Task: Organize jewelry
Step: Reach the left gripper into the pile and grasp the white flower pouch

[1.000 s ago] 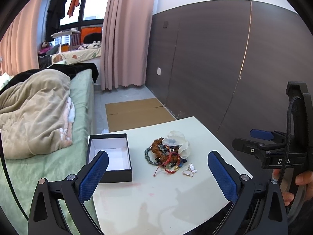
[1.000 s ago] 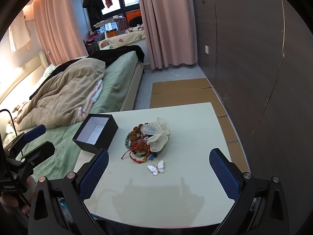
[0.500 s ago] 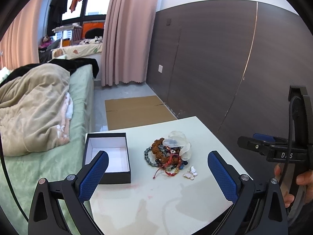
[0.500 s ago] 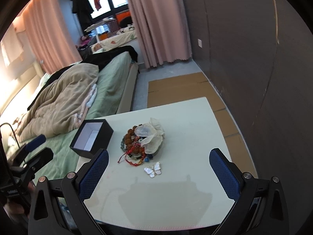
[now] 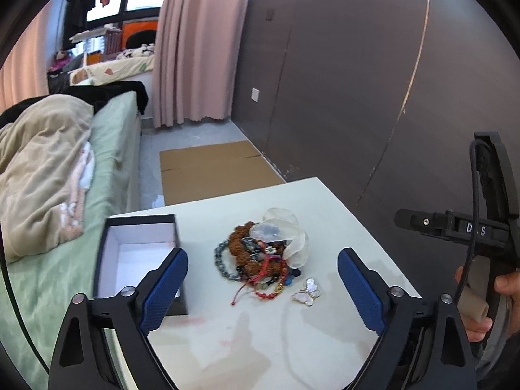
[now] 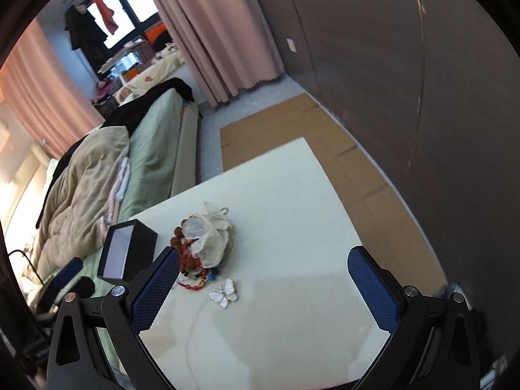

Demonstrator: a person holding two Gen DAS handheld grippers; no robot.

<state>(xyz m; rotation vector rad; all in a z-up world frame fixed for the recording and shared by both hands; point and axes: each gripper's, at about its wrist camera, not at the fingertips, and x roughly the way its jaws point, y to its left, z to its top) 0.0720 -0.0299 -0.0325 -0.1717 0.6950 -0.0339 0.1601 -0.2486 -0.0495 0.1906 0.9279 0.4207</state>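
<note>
Left wrist view: left gripper closer to jewelry pile than second ago; jaws wide apart, nothing held. Right gripper tilted and advanced over same interval; jaws wide apart, empty. Judgement: approach phase, no item picked yet. Pile near bench centre; butterfly brooch apart, toward near edge. Open black box at left edge, empty. Obstruction: sheer pouch lies on tangled bracelets; single-item grasp likely difficult.
</note>
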